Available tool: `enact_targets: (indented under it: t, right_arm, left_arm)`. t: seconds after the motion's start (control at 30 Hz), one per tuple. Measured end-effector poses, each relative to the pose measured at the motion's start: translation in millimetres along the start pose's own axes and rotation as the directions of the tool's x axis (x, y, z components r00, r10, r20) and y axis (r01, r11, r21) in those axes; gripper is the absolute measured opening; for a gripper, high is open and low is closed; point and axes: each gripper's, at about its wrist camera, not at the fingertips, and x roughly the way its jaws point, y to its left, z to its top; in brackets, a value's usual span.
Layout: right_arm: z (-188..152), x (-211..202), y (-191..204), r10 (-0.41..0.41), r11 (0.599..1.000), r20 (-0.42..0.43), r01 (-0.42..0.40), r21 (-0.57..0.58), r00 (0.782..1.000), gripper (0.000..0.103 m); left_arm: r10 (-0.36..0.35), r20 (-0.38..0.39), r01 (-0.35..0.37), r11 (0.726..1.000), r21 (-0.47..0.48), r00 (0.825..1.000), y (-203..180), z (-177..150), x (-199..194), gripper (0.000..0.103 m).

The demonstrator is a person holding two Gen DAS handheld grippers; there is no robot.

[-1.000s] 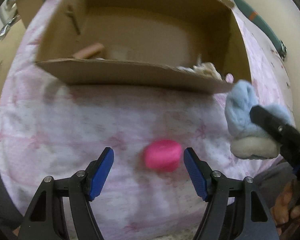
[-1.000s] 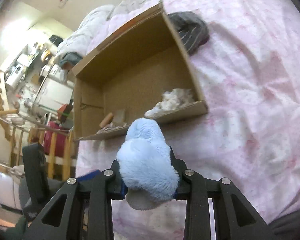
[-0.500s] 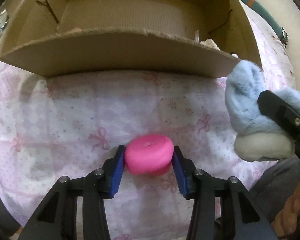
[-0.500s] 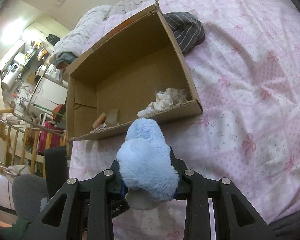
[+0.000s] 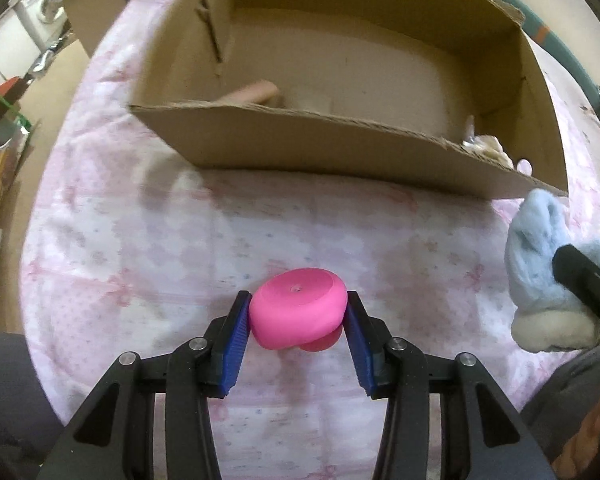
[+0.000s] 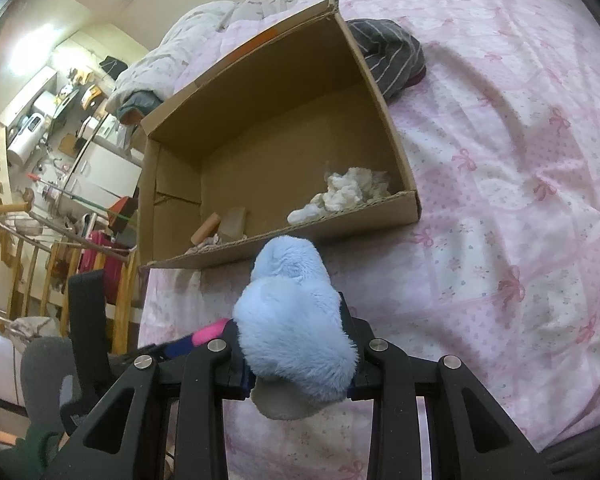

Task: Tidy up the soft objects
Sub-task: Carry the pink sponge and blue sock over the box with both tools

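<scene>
My left gripper (image 5: 298, 322) is shut on a round pink soft toy (image 5: 298, 312) and holds it above the pink bedsheet, in front of an open cardboard box (image 5: 340, 152). My right gripper (image 6: 296, 354) is shut on a fluffy light-blue plush with a cream underside (image 6: 294, 332), also in front of the box (image 6: 352, 224). The plush shows at the right edge of the left wrist view (image 5: 544, 268). The pink toy shows partly behind my right gripper (image 6: 208, 334). Inside the box lie a white crumpled cloth (image 6: 348, 194) and a tan tube (image 6: 206, 228).
The box sits on a bed with a pink bow-patterned sheet (image 6: 520, 200). A grey striped garment (image 6: 392, 54) lies behind the box's right wall. A rumpled duvet (image 6: 196, 32) is at the far end. Furniture and clutter (image 6: 40, 140) stand left of the bed.
My left gripper closed on the pink toy and lifted it off the sheet, pulling back from the box. My right gripper still holds the blue plush and has risen a little.
</scene>
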Motion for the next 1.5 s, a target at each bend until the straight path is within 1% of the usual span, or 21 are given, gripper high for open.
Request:
enact_targets:
  t: [0.17, 0.3, 0.37, 0.5, 0.57, 0.7, 0.8, 0.87, 0.97, 1.1, 1.3, 1.37, 1.5]
  right_arm:
    - [-3, 3, 7, 0.004, 1.0, -0.009, -0.004, -0.024, 1.0, 0.034]
    - [-5, 5, 12, 0.015, 0.999, -0.021, -0.015, -0.044, 1.0, 0.034]
    - [-6, 5, 15, 0.022, 0.998, -0.026, -0.024, -0.058, 0.999, 0.034]
    - [-8, 5, 21, 0.045, 0.995, -0.03, -0.047, -0.085, 0.999, 0.034]
    - [-9, 2, 25, 0.056, 0.993, -0.019, -0.058, -0.103, 0.998, 0.034]
    - [-7, -9, 32, 0.116, 0.986, 0.026, -0.112, -0.125, 0.993, 0.034]
    - [-3, -20, 36, 0.17, 0.977, 0.068, -0.159, -0.139, 0.983, 0.034]
    - [1, -28, 38, 0.214, 0.97, 0.097, -0.199, -0.142, 0.972, 0.034]
    - [8, -41, 41, 0.229, 0.966, 0.138, -0.207, -0.156, 0.964, 0.034]
    - [22, -52, 44, 0.235, 0.965, 0.178, -0.206, -0.163, 0.956, 0.034]
    - [52, -58, 42, 0.205, 0.972, 0.222, -0.171, -0.163, 0.953, 0.034]
    - [63, -57, 41, 0.185, 0.974, 0.231, -0.148, -0.169, 0.955, 0.034]
    - [78, -45, 39, 0.159, 0.978, 0.235, -0.12, -0.171, 0.959, 0.034]
  left_arm:
    - [0.03, 0.025, -0.03, 0.999, -0.012, 0.999, 8, -2, -8, 0.042]
    - [0.049, 0.042, -0.048, 0.999, -0.019, 0.998, 24, -4, -20, 0.042]
    - [0.057, 0.046, -0.056, 0.998, -0.023, 0.997, 23, -3, -21, 0.042]
    - [0.077, 0.053, -0.075, 0.997, -0.036, 0.996, 34, -6, -27, 0.042]
    - [0.088, 0.062, -0.086, 0.995, -0.042, 0.994, 28, -4, -26, 0.042]
    - [0.116, 0.119, -0.111, 0.993, -0.051, 0.986, 32, -5, -41, 0.042]
    - [0.12, 0.18, -0.114, 0.992, -0.047, 0.976, 33, -5, -62, 0.042]
    - [0.117, 0.219, -0.112, 0.993, -0.037, 0.969, 31, -2, -76, 0.042]
    - [0.109, 0.276, -0.105, 0.994, -0.029, 0.955, 30, 9, -96, 0.042]
    - [0.095, 0.341, -0.093, 0.995, -0.022, 0.935, 30, 32, -123, 0.042]
    - [0.081, 0.399, -0.085, 0.996, -0.008, 0.913, 24, 69, -143, 0.042]
    - [0.078, 0.407, -0.088, 0.996, 0.005, 0.91, 22, 80, -142, 0.042]
    - [0.061, 0.407, -0.08, 0.996, 0.03, 0.911, 16, 96, -135, 0.042]
